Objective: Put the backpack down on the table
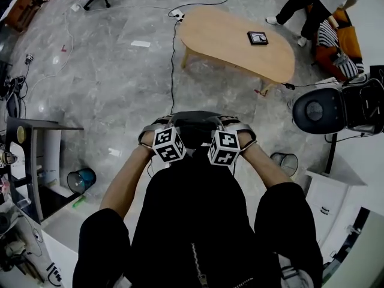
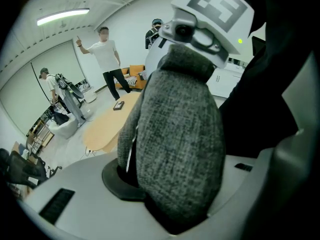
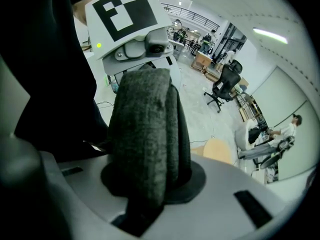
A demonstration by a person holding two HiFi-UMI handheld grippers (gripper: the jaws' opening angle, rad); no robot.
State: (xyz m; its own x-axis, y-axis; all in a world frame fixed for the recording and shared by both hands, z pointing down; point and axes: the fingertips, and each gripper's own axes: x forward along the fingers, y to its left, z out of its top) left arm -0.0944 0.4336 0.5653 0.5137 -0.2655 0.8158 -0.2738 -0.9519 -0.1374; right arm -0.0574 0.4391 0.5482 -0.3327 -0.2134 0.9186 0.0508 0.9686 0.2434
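Note:
A black backpack (image 1: 192,215) hangs in front of me, held by its two grey shoulder straps. My left gripper (image 1: 157,129) is shut on the left grey strap (image 2: 175,134), which fills the gap between its jaws. My right gripper (image 1: 239,129) is shut on the right grey strap (image 3: 147,134). Both grippers sit side by side at the top of the pack, their marker cubes nearly touching. The oval wooden table (image 1: 222,38) stands well ahead across the grey floor; it also shows past the left strap as the table (image 2: 102,126).
A small black device (image 1: 258,38) lies on the table. A black office chair (image 1: 316,110) stands at the right, with a bin (image 1: 285,162) near it and a blue bin (image 1: 81,179) at the left. A cable (image 1: 174,71) runs across the floor. People stand beyond the table (image 2: 106,54).

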